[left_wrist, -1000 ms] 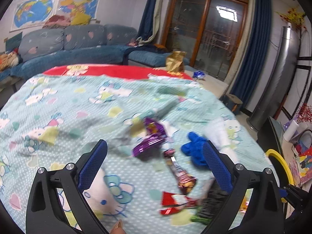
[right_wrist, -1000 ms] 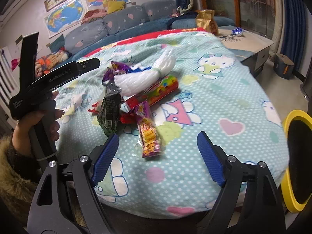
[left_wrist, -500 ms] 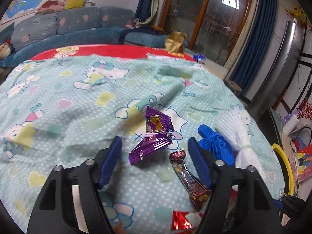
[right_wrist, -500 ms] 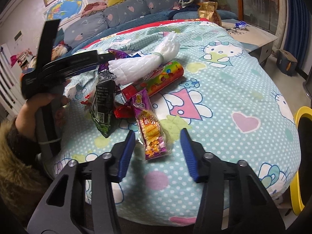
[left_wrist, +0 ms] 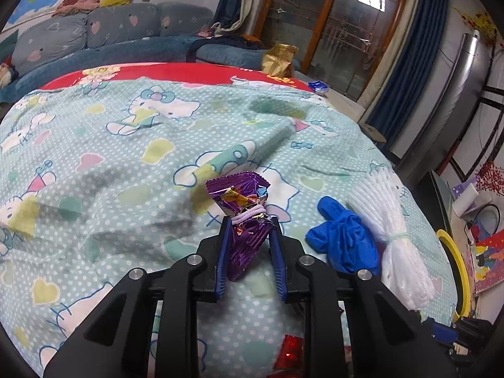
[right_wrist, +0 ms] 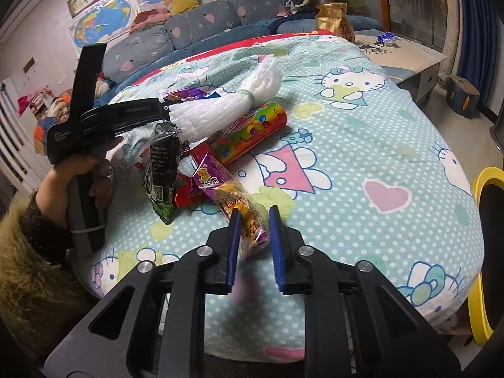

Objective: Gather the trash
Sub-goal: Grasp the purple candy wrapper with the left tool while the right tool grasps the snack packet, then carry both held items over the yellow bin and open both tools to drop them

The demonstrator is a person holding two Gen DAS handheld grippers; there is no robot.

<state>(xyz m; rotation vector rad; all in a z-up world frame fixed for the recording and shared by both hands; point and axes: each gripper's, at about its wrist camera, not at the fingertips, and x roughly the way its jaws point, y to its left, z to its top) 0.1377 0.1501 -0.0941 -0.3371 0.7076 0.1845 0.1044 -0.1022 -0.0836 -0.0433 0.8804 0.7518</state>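
Note:
On the Hello Kitty bed cover (left_wrist: 126, 157) lies a twisted purple foil wrapper (left_wrist: 239, 197). My left gripper (left_wrist: 249, 220) has its jaws closing, and the pads press on the wrapper's lower half. An orange and purple snack packet (right_wrist: 230, 193) sits between the pads of my right gripper (right_wrist: 253, 211), whose jaws are also closing and pinch its near end. More trash lies around: a blue glove (left_wrist: 343, 242), a white foam net (right_wrist: 226, 110), a candy tube (right_wrist: 252, 129), a dark green packet (right_wrist: 160, 170) and a red wrapper (right_wrist: 186, 193).
A yellow-rimmed bin (right_wrist: 482, 186) stands beside the bed at the right. A gold bag (left_wrist: 278, 60) and a low table (right_wrist: 406, 53) are beyond the far end, with a blue sofa (left_wrist: 94, 31) behind. A hand (right_wrist: 78, 173) in a furry sleeve holds the left gripper's handle.
Both grippers went from wide open to nearly closed. The left one moved forward and down onto the purple wrapper. The right one stayed in place as its jaws closed on the snack packet.

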